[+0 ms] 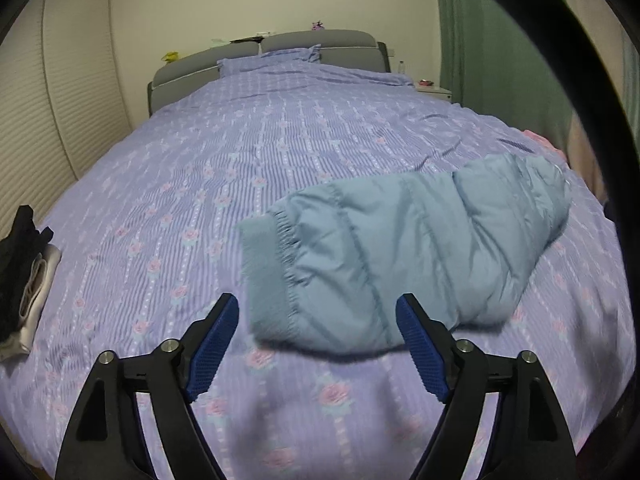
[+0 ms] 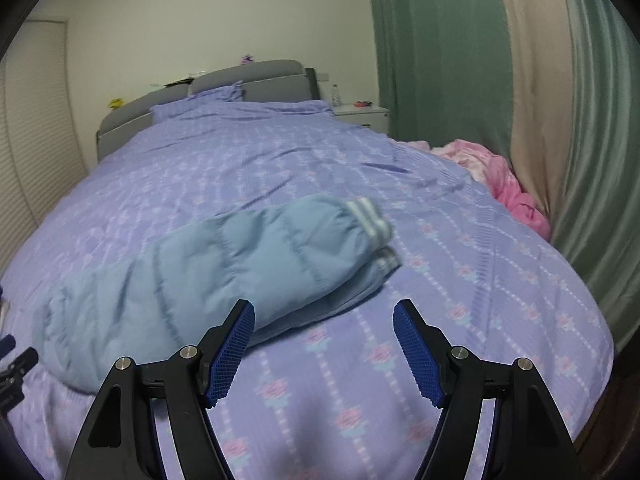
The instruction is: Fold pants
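Light blue padded pants [image 1: 400, 252] lie folded lengthwise across the near part of the purple bedspread [image 1: 248, 152]. Their elastic waistband end [image 1: 268, 280] faces my left gripper [image 1: 318, 342], which hovers open just short of it with nothing between the blue pads. In the right wrist view the same pants [image 2: 224, 276] stretch from lower left to the striped white cuffs [image 2: 370, 220]. My right gripper [image 2: 324, 344] is open over the bedspread [image 2: 360, 380], its left pad beside the pants' near edge, not gripping them.
A dark and white pile of clothes [image 1: 24, 280] sits at the bed's left edge. Pink fabric [image 2: 504, 180] lies at the right edge by green curtains [image 2: 432, 60]. A grey headboard [image 1: 280, 46], pillows and a white nightstand [image 2: 364, 114] stand at the far end.
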`<state>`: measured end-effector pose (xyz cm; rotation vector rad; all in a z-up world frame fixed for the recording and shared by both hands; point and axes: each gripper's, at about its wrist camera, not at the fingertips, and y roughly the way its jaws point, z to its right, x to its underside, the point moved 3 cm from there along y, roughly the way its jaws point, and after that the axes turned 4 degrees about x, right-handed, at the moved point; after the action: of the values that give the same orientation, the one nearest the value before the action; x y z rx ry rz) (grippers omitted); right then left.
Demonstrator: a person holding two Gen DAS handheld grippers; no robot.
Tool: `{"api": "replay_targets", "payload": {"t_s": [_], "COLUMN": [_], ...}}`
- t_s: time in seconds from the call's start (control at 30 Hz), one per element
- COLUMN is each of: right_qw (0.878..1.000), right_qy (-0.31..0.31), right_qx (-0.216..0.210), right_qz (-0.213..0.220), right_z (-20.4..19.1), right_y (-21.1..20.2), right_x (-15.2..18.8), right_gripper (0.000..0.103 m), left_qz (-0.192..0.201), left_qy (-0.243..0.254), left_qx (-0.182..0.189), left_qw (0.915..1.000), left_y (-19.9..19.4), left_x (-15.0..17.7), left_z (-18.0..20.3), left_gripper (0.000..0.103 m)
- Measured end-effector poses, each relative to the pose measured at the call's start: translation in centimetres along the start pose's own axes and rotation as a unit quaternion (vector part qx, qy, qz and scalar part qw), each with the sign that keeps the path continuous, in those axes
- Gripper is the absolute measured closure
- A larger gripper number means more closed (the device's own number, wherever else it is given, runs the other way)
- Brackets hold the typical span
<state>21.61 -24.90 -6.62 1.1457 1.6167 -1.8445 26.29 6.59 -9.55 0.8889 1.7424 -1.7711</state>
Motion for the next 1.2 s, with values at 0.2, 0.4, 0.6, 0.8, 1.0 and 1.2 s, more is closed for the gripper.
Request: {"api": "replay_targets", "payload": {"t_s": [0.2, 0.4, 0.6, 0.8, 1.0, 1.2], "right_qw": [0.999, 0.998, 0.997, 0.995, 0.994, 0.995], "right_qy": [0.002, -0.041, -0.068, -0.095, -0.106, -0.095], "right_qx": [-0.036, -0.037, -0.043, -0.035, -0.027, -0.019], "right_qz": [0.007, 0.013, 0.004, 0.005, 0.004, -0.003], "right_z": [-5.2, -10.9, -14.6, -16.3, -17.2, -16.7], "right_y": [-1.8, -1.5, 0.2, 1.7, 2.8, 2.7], "right_x": [1.7, 1.4, 0.8, 0.0, -0.3, 0.1], "right_gripper": [0.030, 0.030, 0.030, 0.030, 0.030, 0.030], "left_qz": [-0.010, -0.017, -0.030, -0.043, -0.052, -0.066], "left_qy": [-0.024, -0.092, -0.116, -0.117, -0.126, -0.129], "left_qx": [0.055, 0.135, 0.192, 0.225, 0.244, 0.162], "left_qw": [0.9982, 0.9863, 0.9741, 0.9664, 0.9603, 0.9761], "left_y": [0.3, 3.3, 6.8, 9.8, 10.3, 9.9], "left_x": [0.1, -1.6, -2.8, -3.4, -3.6, -3.0], "left_z": [-5.1, -9.8, -11.1, -10.5, -9.7, -10.1], "left_gripper": [0.021, 0.029, 0.044, 0.049, 0.082, 0.085]}}
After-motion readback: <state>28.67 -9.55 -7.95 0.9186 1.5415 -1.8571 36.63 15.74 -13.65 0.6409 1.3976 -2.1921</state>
